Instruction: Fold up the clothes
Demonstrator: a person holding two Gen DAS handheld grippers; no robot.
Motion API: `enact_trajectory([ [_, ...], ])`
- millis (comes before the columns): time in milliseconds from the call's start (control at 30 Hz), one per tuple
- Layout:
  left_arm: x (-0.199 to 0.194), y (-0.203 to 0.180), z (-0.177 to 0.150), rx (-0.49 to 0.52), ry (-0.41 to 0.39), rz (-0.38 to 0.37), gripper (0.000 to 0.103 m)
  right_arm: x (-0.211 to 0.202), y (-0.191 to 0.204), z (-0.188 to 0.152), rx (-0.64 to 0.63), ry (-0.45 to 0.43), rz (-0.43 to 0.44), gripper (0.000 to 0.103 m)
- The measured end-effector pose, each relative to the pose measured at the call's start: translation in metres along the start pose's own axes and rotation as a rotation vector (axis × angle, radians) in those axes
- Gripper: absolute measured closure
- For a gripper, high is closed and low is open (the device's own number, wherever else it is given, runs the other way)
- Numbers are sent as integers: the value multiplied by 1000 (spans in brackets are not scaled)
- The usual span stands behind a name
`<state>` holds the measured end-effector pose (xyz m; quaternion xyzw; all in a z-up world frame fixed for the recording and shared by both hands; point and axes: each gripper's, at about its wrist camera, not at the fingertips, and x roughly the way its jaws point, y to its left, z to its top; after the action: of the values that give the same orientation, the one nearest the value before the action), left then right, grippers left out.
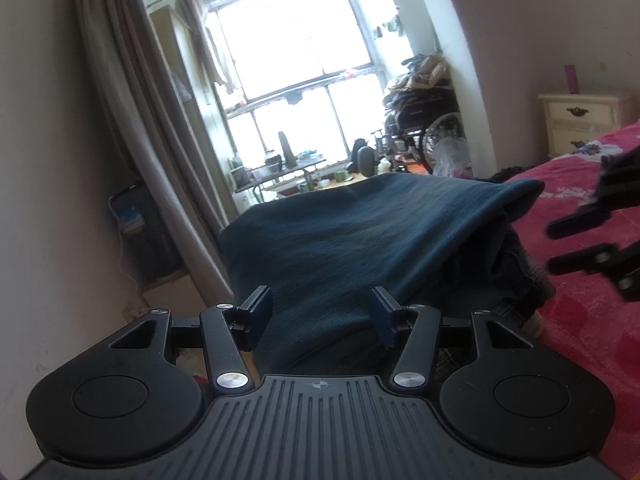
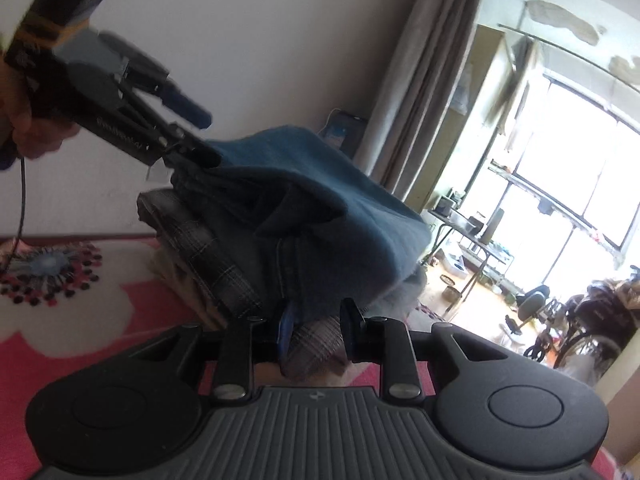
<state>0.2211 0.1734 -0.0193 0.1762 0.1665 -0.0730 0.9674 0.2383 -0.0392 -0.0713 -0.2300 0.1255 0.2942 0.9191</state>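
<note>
1. Left hand-held gripper with jaws about half apart, pads pressing on nothing; seen from its own camera, teal garment spread out between and beyond the two fingers.
2. From the right wrist view, same left hand-held gripper at the upper left, held in a person's hand, lower finger right at the near corner of the teal garment, upper finger clear above it.
3. Right hand-held gripper narrower, jaws partly apart; in its own view, cloth from the pile's bottom showing in the gap, grip not clear from there.
4. In the left wrist view, right hand-held gripper blurred, just beside the pile on its right, over the red cover, nothing visible between its fingers.
5. Teal garment draped over the top of a pile of folded clothes, hanging down the pile's far side.
6. Underneath: a dark stitched piece, then plaid cloth.
7. Pile at the edge of the bed nearest the wall and curtain; red cover with a white flower pattern.
8. Beyond the bed: a bright window, a wheelchair, a cream nightstand at the bed's far corner.
</note>
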Motion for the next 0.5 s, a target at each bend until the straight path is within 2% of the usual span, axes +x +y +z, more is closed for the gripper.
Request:
enact_trajectory([
  [233, -34, 14, 2, -186, 31, 38, 47, -51, -14, -2, 285, 1, 3, 75],
  [333, -59, 15, 6, -285, 56, 34, 43, -81, -12, -4, 398, 43, 1, 73],
  [400, -77, 10, 9, -316, 83, 35, 40, -102, -8, -4, 459, 84, -1, 71],
  [467, -97, 2, 12, -334, 114, 33, 36, -124, -2, -3, 515, 124, -7, 65],
  [500, -107, -3, 12, -342, 135, 29, 34, -136, 2, -3, 540, 142, -15, 59],
])
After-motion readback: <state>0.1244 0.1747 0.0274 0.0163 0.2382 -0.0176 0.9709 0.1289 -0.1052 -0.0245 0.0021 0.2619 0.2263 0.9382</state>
